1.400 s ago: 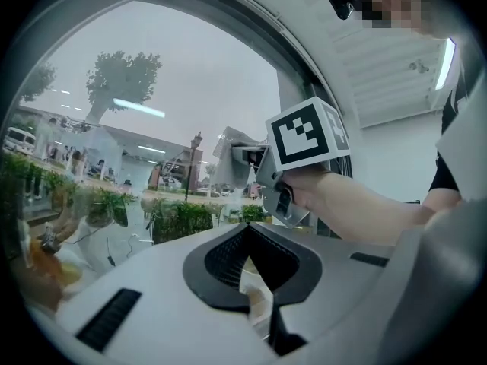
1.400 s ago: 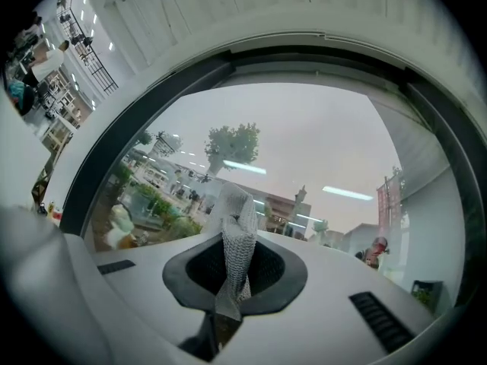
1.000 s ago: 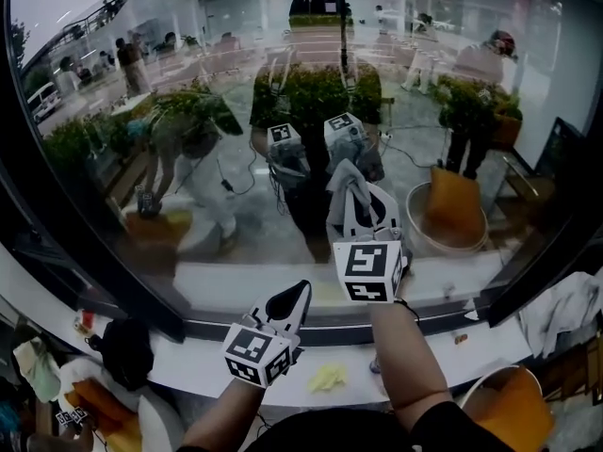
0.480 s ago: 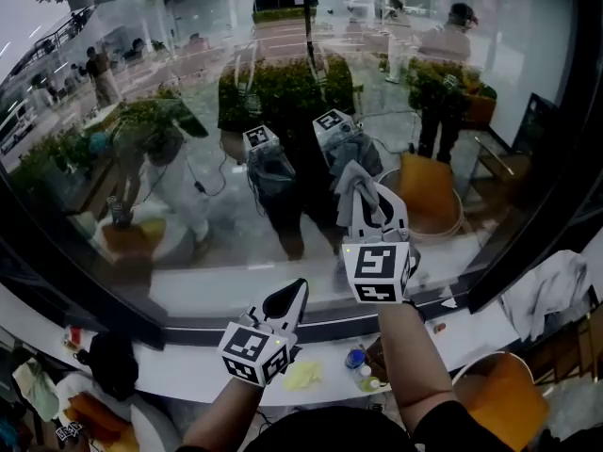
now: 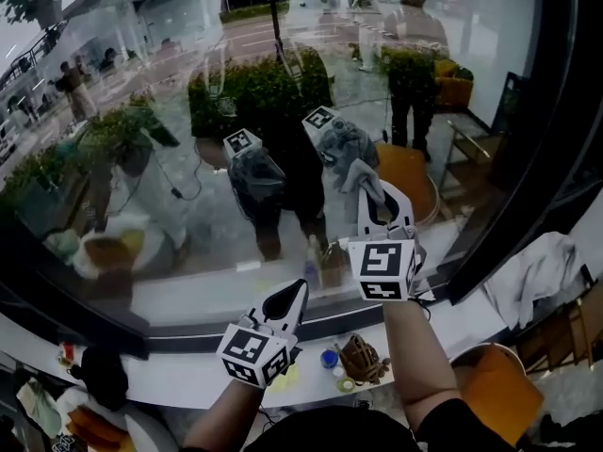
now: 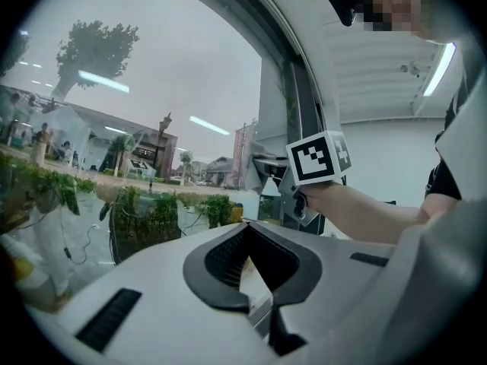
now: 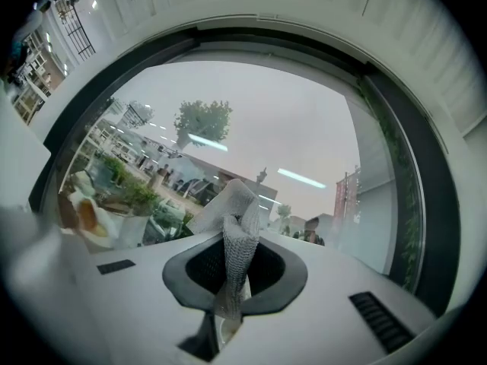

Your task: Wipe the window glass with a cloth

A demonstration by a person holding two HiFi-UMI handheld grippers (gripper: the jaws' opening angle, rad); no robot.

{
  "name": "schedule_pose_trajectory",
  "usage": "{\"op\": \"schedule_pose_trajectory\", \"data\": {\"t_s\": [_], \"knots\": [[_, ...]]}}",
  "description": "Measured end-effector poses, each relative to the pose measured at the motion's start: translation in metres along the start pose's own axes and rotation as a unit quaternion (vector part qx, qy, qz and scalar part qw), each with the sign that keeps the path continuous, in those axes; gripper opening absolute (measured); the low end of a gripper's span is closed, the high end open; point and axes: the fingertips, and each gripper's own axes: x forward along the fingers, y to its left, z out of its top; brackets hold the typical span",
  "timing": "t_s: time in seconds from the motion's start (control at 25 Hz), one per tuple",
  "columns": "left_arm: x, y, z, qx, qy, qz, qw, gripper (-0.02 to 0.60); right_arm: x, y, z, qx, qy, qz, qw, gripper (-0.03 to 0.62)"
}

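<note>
The right gripper (image 5: 382, 205) is raised, its jaws clamped on a grey mesh cloth (image 5: 364, 177) whose loose end meets its reflection on the window glass (image 5: 170, 215). The left gripper (image 5: 291, 297) hangs lower, near the sill (image 5: 179, 361), apart from the glass, jaws together with nothing between them.

Two grippers, the left gripper (image 5: 288, 299) and the right gripper (image 5: 382, 196); one cloth (image 5: 363, 179); one window glass (image 5: 188, 205); one sill (image 5: 188, 361) bearing one white towel (image 5: 542, 271), one brown mitt-like thing (image 5: 363, 358), two small round caps (image 5: 328, 358)
</note>
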Motion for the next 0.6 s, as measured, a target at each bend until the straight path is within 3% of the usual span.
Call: {"op": "schedule_pose_trajectory", "data": {"t_s": [0.6], "knots": [[0.101,-0.088,-0.025,0.010,0.021,-0.031,0.9992,0.008,-0.009,-0.137,-0.097,-0.003,0.033,-0.039,0.999,0.041]]}}
